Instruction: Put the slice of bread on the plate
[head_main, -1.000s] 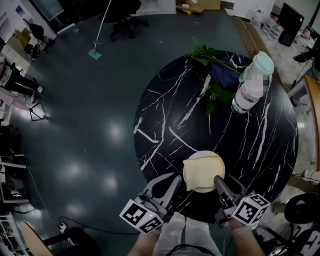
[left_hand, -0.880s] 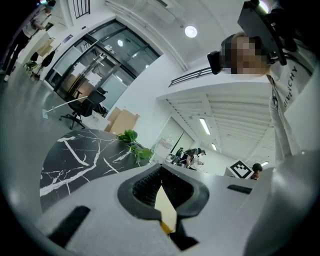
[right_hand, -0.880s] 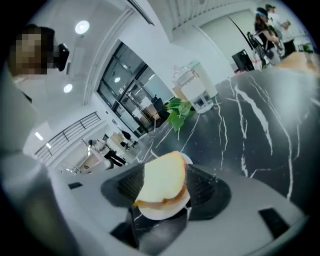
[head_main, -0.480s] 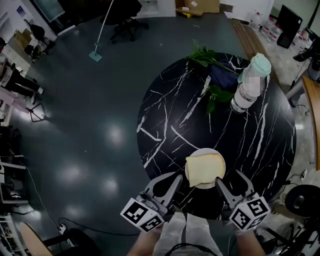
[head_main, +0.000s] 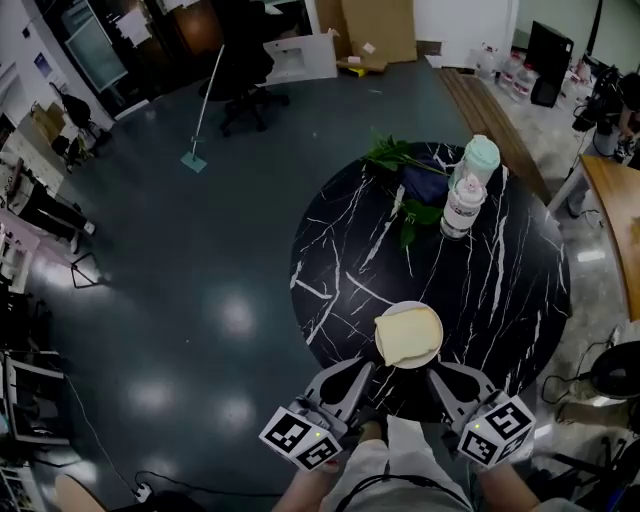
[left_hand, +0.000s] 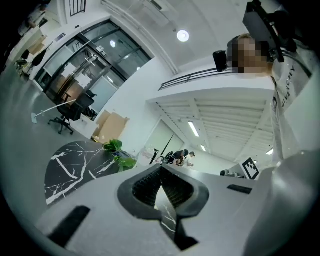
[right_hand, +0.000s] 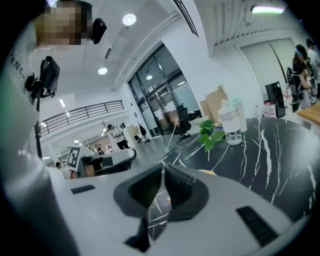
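Both jaws of my left tool (head_main: 364, 370) are drawn together on nothing. My right tool (head_main: 436, 375) has just been closing its jaws, which now stand all but touching, empty too. The pale square slice of bread (head_main: 408, 334) lies flat on the small round white plate (head_main: 436, 348), just beyond the two tools' tips, near the front edge of the round black white-veined bench (head_main: 500, 290). Farther back stand a clear plastic bottle (head_main: 465, 195) with a mint-green cap and some leafy green sprigs (head_main: 395, 155).

The round black white-veined marble bench (head_main: 500, 290) lies bare between the white plate (head_main: 412, 365) at its near edge and the clear green-capped bottle (head_main: 465, 198) and green leafy sprigs (head_main: 398, 156) at the far side
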